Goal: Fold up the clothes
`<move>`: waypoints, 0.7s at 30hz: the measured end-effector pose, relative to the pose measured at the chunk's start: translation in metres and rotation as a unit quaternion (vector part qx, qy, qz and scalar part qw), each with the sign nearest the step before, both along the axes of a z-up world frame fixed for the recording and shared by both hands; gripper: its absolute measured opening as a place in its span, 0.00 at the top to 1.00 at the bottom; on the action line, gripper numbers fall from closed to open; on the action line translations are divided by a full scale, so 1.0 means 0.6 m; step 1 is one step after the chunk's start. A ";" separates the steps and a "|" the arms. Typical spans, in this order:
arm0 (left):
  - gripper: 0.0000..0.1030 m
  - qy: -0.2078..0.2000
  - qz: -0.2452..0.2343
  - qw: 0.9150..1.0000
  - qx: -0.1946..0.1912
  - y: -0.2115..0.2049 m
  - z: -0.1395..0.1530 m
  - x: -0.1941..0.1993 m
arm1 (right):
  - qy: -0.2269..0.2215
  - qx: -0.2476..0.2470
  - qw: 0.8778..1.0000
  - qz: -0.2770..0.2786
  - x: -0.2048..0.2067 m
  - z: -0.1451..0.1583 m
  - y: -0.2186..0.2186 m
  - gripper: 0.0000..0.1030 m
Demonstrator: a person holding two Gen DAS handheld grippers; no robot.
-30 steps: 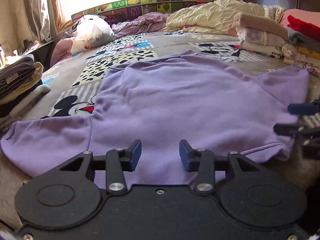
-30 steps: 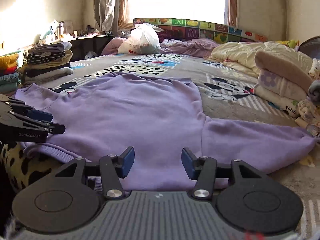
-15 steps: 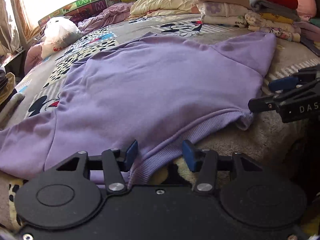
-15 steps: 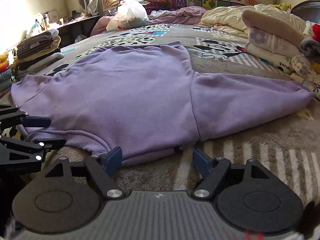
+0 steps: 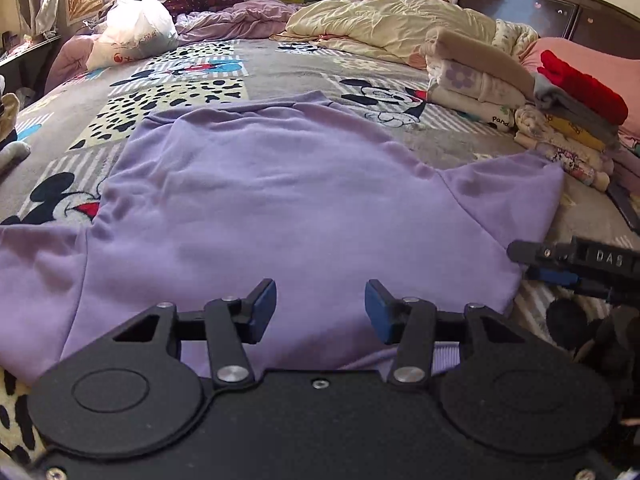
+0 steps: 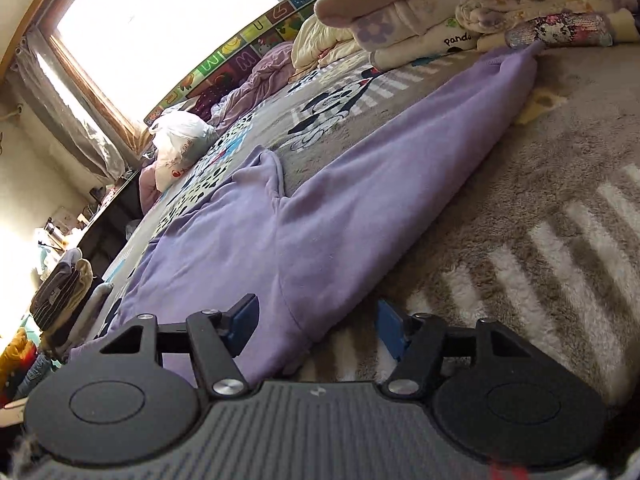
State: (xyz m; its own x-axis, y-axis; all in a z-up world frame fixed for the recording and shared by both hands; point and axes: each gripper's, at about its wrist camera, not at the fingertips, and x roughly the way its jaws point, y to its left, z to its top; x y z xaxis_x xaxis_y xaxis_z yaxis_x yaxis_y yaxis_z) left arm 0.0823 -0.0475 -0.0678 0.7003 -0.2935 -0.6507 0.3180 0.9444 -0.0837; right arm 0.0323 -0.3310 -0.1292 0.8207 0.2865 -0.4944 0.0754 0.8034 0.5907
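Observation:
A purple sweatshirt (image 5: pixel 280 208) lies spread flat on the bed, sleeves out to both sides. My left gripper (image 5: pixel 320 308) hovers open over its near hem, nothing between the blue pads. The right gripper (image 5: pixel 560 272) shows at the right edge of the left wrist view, beside the sweatshirt's lower right corner. In the right wrist view the sweatshirt (image 6: pixel 320 216) runs away to the upper right, and my right gripper (image 6: pixel 316 324) is tilted and open, its jaws straddling the fabric's corner edge low against the blanket.
A cartoon-print blanket (image 5: pixel 168 92) covers the bed. Stacks of folded clothes (image 5: pixel 560 112) sit at the right, close to the right sleeve tip (image 6: pixel 528 56). A white plastic bag (image 5: pixel 132 28) and rumpled bedding (image 5: pixel 384 20) lie at the far end. More folded clothes (image 6: pixel 60 292) stand on the left.
The left gripper has swung back over the hem, facing the sweatshirt squarely. The right gripper dropped low, rolled to a tilt and moved to the lower right corner, jaws now around its edge.

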 end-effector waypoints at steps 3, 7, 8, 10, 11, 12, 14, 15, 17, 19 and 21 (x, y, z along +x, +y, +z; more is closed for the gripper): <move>0.53 0.001 -0.014 1.000 -0.012 -0.029 0.026 0.037 | -0.009 -0.009 1.000 0.001 0.005 -0.002 0.006 0.37; 0.53 0.013 -0.033 0.999 -0.014 -0.078 0.035 0.076 | -0.018 0.041 0.999 -0.031 0.017 -0.013 -0.024 0.49; 0.53 0.017 -0.037 0.999 -0.015 -0.090 0.036 0.085 | -0.019 0.061 0.997 -0.042 0.020 -0.019 -0.036 0.53; 0.53 0.023 -0.047 0.999 -0.015 -0.115 0.039 0.103 | -0.020 0.092 0.994 -0.056 0.024 -0.028 -0.055 0.60; 0.53 0.027 -0.052 0.998 -0.015 -0.127 0.041 0.112 | -0.020 0.098 0.993 -0.059 0.027 -0.030 -0.060 0.63; 0.53 0.030 -0.056 0.998 -0.015 -0.139 0.042 0.121 | -0.021 0.101 0.993 -0.060 0.028 -0.032 -0.063 0.63; 0.53 0.037 -0.066 0.997 -0.016 -0.164 0.045 0.140 | -0.023 0.105 0.992 -0.061 0.030 -0.035 -0.066 0.63; 0.53 0.040 -0.071 0.997 -0.016 -0.176 0.047 0.149 | -0.025 0.106 0.992 -0.062 0.032 -0.036 -0.067 0.63; 0.53 0.047 -0.080 0.996 -0.016 -0.201 0.050 0.167 | -0.026 0.113 0.991 -0.066 0.033 -0.039 -0.070 0.63; 0.53 0.051 -0.083 0.995 -0.010 -0.216 0.049 0.177 | -0.026 0.117 0.990 -0.068 0.035 -0.041 -0.072 0.64; 0.53 0.054 -0.084 0.995 -0.002 -0.230 0.047 0.185 | -0.027 0.121 0.990 -0.069 0.038 -0.044 -0.073 0.64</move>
